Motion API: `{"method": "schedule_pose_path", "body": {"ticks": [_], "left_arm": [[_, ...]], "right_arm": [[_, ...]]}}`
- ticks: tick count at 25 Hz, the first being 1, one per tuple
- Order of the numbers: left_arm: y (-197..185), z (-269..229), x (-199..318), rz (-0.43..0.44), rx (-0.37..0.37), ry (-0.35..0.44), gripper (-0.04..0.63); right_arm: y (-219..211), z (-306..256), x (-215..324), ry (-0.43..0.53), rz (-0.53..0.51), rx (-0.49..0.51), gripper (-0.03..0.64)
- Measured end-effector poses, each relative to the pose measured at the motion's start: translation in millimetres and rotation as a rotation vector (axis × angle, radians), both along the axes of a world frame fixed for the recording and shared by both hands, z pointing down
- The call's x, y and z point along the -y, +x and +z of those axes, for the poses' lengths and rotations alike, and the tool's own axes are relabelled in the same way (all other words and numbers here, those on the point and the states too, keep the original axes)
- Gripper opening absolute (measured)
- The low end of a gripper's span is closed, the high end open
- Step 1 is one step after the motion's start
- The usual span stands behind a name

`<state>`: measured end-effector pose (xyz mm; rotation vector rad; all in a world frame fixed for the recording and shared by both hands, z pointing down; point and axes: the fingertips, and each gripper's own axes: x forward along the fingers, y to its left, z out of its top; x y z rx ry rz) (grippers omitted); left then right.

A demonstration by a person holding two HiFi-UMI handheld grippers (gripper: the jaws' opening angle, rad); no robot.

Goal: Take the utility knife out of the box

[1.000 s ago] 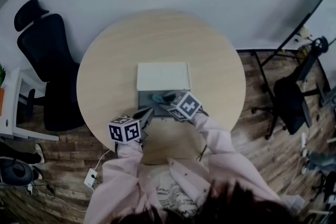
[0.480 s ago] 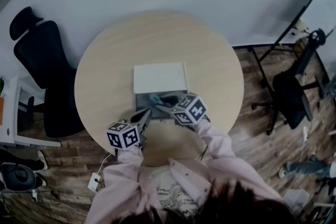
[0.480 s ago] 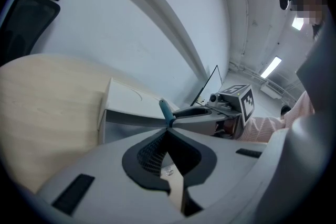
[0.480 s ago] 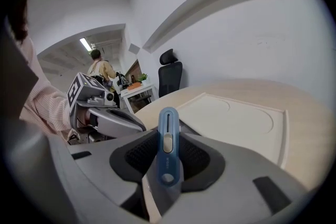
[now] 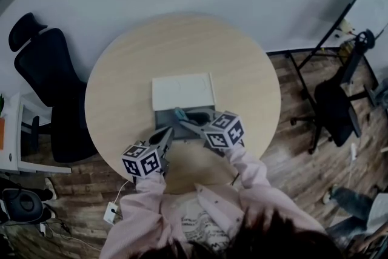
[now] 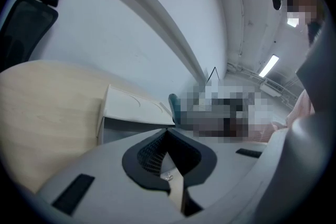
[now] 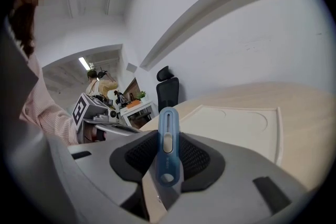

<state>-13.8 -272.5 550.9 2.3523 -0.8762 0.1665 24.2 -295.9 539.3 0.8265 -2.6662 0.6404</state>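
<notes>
On the bench: grey box, white lid folded back.
Utility knife: blue, clamped in right tongs, over the box.
Left tongs: pressed together, empty, beside box.

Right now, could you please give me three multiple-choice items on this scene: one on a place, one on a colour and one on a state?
1. Where is the utility knife?
A. on the floor
B. flat on the table
C. in the right claw

2. What colour is the knife's handle?
A. blue
B. red
C. yellow

3. The lid of the box is:
A. shut
B. open, laid back
C. missing

Answers:
1 C: the knife stands clamped between the right claw's pads.
2 A: the right gripper view shows a blue handle.
3 B: the white lid lies flat behind the grey box.
</notes>
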Motion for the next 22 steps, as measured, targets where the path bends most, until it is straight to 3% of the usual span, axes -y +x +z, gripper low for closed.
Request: {"method": "schedule_pose_path", "body": {"ticks": [18,22], "left_arm": [[-3,-27,5,-0.003,-0.028,0.131,0.009],[-3,-33,5,0.005,-0.033,0.156,0.009]], "right_arm": [[12,-31,-6,0.008,0.080,0.220,0.130],[13,-37,-7,0.041,0.087,0.224,0.129]]}}
